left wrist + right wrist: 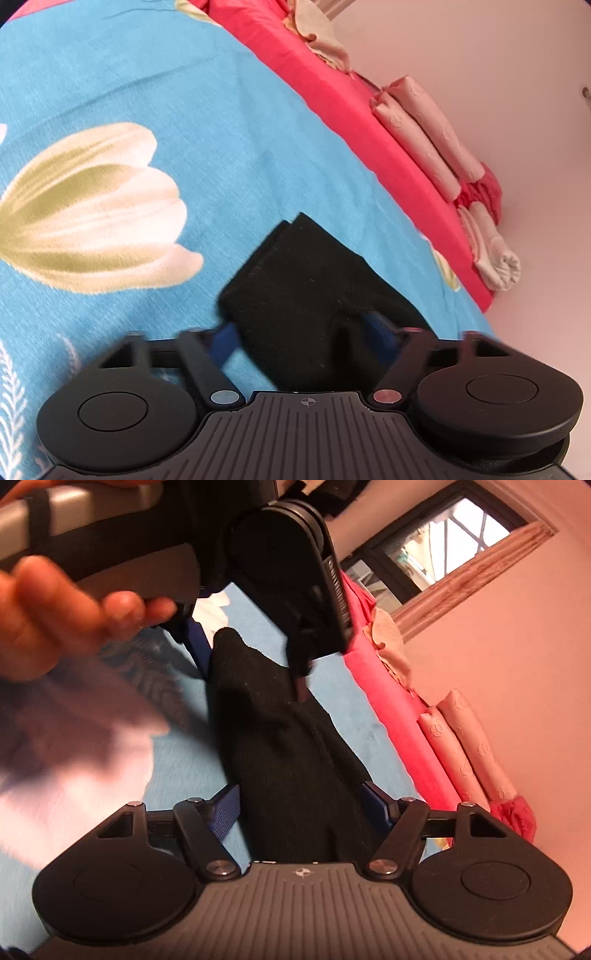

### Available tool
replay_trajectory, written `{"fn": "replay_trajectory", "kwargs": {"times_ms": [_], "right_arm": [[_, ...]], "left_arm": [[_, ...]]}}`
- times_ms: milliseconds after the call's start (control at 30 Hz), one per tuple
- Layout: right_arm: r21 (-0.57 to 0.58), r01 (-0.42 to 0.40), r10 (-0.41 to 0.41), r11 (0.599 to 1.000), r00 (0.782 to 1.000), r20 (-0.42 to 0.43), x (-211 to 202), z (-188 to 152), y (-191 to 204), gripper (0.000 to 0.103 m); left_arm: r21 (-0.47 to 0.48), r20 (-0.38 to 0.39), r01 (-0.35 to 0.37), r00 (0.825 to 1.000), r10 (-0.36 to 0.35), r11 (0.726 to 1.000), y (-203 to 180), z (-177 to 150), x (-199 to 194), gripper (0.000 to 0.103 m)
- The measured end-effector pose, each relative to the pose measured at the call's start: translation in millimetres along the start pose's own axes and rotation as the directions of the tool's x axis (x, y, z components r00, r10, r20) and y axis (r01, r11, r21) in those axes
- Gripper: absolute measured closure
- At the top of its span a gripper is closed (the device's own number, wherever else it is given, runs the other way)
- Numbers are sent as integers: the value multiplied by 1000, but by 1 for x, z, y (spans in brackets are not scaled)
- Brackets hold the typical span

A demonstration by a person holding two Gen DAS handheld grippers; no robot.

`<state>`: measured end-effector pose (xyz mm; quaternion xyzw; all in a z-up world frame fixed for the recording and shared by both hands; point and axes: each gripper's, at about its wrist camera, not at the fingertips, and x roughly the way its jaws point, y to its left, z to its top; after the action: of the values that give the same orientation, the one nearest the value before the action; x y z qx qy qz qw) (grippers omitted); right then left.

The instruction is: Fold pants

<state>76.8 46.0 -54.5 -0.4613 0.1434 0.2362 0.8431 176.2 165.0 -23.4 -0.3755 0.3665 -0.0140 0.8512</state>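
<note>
Mid-fold: black pants lie on the bed, cloth running between both sets of jaws. Left gripper and right gripper spread; can't tell if pinching. Next: clamp, carry over.

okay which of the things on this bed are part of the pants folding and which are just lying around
In the job: black pants; left gripper; right gripper.
Lying about: folded pink cloths; red bundle; beige cloth.
</note>
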Motion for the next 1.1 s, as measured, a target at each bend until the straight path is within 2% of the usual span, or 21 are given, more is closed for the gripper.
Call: {"fn": "replay_trajectory", "kwargs": {"times_ms": [33, 67, 100, 133, 233, 367, 467, 533, 600, 633, 667, 733, 767, 800, 833, 867, 900, 967, 1000, 1033, 1100], "right_arm": [[0, -3, 3, 1000, 1000, -1, 5, 1, 3, 58], [4, -18, 18, 1000, 1000, -12, 12, 0, 2, 72], [22, -40, 40, 999, 999, -21, 14, 0, 4, 81], [33, -31, 31, 999, 999, -14, 13, 0, 5, 85], [70, 15, -18, 997, 999, 41, -3, -4, -4, 89], [173, 77, -92, 982, 993, 79, -32, -8, -39, 90], [312, 94, -123, 946, 990, 73, -59, -23, -78, 90], [435, 98, -132, 895, 990, 49, -72, -43, -109, 90], [582, 83, -113, 809, 993, 15, -86, -71, -136, 90], [662, 74, -96, 746, 995, -3, -93, -89, -148, 90], [735, 65, -78, 675, 997, -17, -96, -109, -161, 90], [855, 58, -44, 516, 998, -41, -102, -155, -173, 90], [896, 45, -15, 441, 999, -43, -103, -179, -176, 88], [931, 14, 21, 366, 1000, -23, -102, -201, -178, 82], [956, -26, 55, 291, 998, 10, -100, -222, -180, 73], [972, -56, 78, 229, 996, 39, -97, -237, -182, 67], [981, -88, 82, 174, 994, 75, -99, -251, -185, 62], [986, -133, 69, 102, 990, 127, -106, -268, -189, 38], [987, -149, 61, 66, 988, 145, -108, -275, -192, 21], [985, -172, 44, 27, 984, 171, -111, -282, -194, 17], [978, -199, 21, -61, 979, 201, -115, -299, -200, 17]], "left_arm": [[3, 2, -16, 1000, 16, 1000, 0, 1, 0, 0], [11, 5, -25, 1000, 25, 1000, -1, 2, 0, 0], [17, 6, -23, 1000, 23, 1000, -2, 3, -2, 0], [29, 14, -22, 1000, 21, 999, -5, 3, -6, 2], [121, 60, -16, 998, 8, 993, -27, 5, -25, 6], [232, 103, 23, 994, -48, 973, -81, 5, -52, 6], [349, 112, 76, 986, -123, 934, -144, -1, -64, 6], [431, 93, 117, 980, -173, 895, -192, -13, -63, 4], [505, 43, 168, 975, -219, 847, -241, -33, -50, 3], [537, 4, 198, 972, -237, 820, -263, -45, -41, 2], [561, -40, 224, 969, -244, 797, -282, -59, -30, 0], [565, -127, 272, 962, -244, 779, -309, -84, -13, 0], [550, -160, 309, 951, -265, 776, -314, -92, -10, 0], [530, -186, 346, 938, -291, 774, -316, -98, -9, 0], [514, -195, 369, 929, -314, 774, -314, -101, -11, 0], [509, -180, 372, 928, -327, 776, -310, -104, -15, 0], [514, -147, 357, 932, -330, 780, -304, -104, -20, 0], [532, -83, 302, 948, -307, 791, -285, -104, -29, 0], [542, -63, 270, 957, -283, 796, -276, -103, -30, 0], [546, -49, 241, 965, -256, 802, -263, -100, -32, 0], [528, -38, 192, 979, -202, 827, -237, -96, -26, 0]]}}
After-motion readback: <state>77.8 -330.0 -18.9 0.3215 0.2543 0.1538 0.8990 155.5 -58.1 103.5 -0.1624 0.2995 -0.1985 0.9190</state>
